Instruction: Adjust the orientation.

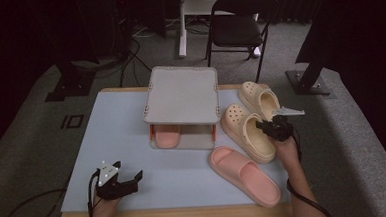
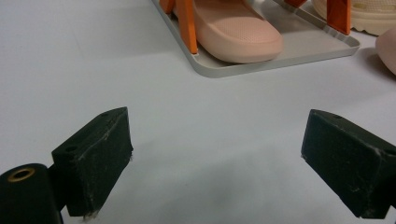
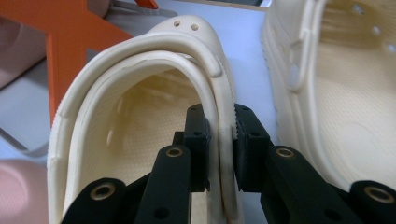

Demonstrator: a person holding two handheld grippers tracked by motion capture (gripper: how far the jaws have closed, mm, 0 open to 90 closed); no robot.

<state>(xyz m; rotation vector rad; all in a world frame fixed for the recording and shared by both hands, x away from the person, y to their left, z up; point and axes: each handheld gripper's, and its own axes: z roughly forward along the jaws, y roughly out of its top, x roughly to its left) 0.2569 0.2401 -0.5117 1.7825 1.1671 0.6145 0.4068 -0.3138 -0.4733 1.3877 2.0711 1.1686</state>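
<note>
Nearest the camera in the high view, the left gripper (image 1: 127, 181) rests over the table (image 1: 83, 159) close to its front edge, toward the front left corner, held by a hand (image 1: 102, 213) that comes in from below; its jaws stand wide apart with nothing between them, and in the left gripper view the two black pads (image 2: 95, 158) frame bare pale-blue tabletop. Ahead of it, at the middle of the table toward the back edge, stands a grey shoe rack (image 1: 183, 95) on orange posts, with one pink slide (image 1: 166, 135) lying on its lower tray. A second pink slide (image 1: 244, 175) lies on the table near the front right corner, angled toward that corner. Behind it, near the right edge, sit two cream clogs side by side. The right gripper (image 1: 271, 127) has closed on the nearer cream clog (image 1: 245, 131) at its heel end: in the right gripper view one pad sits inside the shoe and the other outside, pinching the clog's side wall and folded heel strap (image 3: 222, 140) between them. The clog's sole appears to rest on the table, though that cannot be told for certain. The farther cream clog (image 1: 258, 97) lies just beside it, toward the back right corner, untouched.
</note>
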